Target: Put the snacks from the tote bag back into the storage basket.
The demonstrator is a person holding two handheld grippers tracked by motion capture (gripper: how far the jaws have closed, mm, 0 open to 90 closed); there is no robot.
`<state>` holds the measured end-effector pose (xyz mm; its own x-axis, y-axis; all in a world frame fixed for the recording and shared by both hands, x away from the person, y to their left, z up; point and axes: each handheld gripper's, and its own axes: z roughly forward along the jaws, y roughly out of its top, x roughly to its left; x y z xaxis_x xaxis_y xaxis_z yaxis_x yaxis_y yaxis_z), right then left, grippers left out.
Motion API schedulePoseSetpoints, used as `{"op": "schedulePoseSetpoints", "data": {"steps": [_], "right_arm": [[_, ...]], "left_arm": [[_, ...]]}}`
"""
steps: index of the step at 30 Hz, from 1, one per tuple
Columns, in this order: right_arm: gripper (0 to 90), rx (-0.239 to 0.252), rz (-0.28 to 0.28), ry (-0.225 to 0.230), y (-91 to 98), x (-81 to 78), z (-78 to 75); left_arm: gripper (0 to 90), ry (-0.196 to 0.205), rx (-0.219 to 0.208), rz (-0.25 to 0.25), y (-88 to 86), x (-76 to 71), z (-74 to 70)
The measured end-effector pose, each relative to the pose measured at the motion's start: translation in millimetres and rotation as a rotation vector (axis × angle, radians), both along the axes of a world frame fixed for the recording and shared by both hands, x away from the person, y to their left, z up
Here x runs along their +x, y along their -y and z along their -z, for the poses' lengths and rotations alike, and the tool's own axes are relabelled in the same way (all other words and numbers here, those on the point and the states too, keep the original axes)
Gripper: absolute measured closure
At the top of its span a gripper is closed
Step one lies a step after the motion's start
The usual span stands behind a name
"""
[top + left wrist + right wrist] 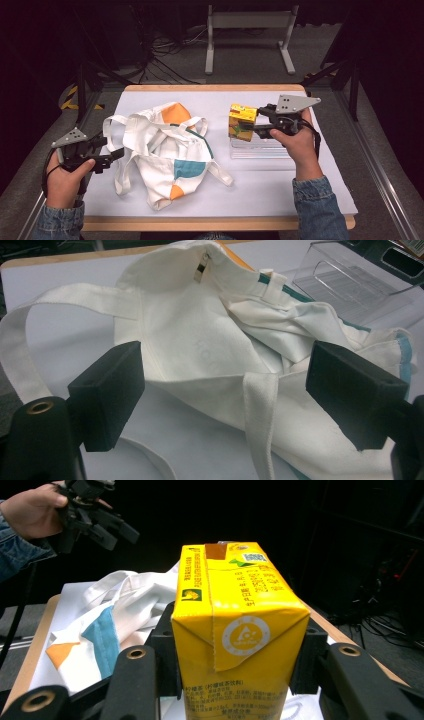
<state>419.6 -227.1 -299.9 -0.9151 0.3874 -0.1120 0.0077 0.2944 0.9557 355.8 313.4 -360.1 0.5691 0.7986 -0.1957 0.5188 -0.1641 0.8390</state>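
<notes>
The yellow drink carton (235,630) is the thing in hand: it sits clamped between the two black jaws of the right gripper (248,128), upright, its folded top facing the camera in the right gripper view, and it is carried above the right half of the table, just over the near edge of a clear plastic tray (260,149) and a little to the right of the cloth bag (167,152). That bag — white with orange and teal patches — lies crumpled on the white table cover (260,185), its mouth turned toward the person's left side and its straps sprawled loose. The left gripper (111,155) hovers at the bag's left edge with its jaws spread wide; in the left gripper view the bag's rim and one strap (260,425) lie between the two pads, but neither pad presses on the cloth, so it holds nothing. Judging by this, the step under way is bringing the carton across to the bag for packing. The next move seems to call for the left gripper to close on the upper rim and lift it so the mouth gapes — otherwise the carton would only push into slack folds — and then for the right gripper to ease the carton in before releasing.
</notes>
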Motion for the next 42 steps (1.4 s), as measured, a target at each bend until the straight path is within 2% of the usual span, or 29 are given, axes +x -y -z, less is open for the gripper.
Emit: {"op": "schedulePoseSetpoints", "data": {"steps": [6,16,20,25,32,42], "right_arm": [[51.8,-0.012,0.024,-0.018,7.4,4.8,9.4],[51.7,-0.029,0.053,-0.027,22.3,13.6,26.6],[51.7,-0.045,0.059,-0.045,27.0,19.0,35.3],[51.7,-0.06,0.073,-0.046,28.0,22.4,41.3],[51.7,-0.095,0.084,-0.079,28.1,28.9,53.5],[51.7,-0.141,0.055,-0.102,23.7,34.6,63.4]], "left_arm": [[16.6,0.005,0.012,0.003,0.8,0.0,0.6],[16.6,0.009,-0.001,0.003,-0.6,0.1,0.7],[16.6,0.008,-0.001,0.004,-0.7,0.7,0.9],[16.5,0.009,0.001,0.006,-0.4,1.2,1.0],[16.4,0.008,-0.003,0.005,0.5,2.2,1.5],[16.3,0.006,0.004,0.009,-0.1,1.9,2.2]]}}
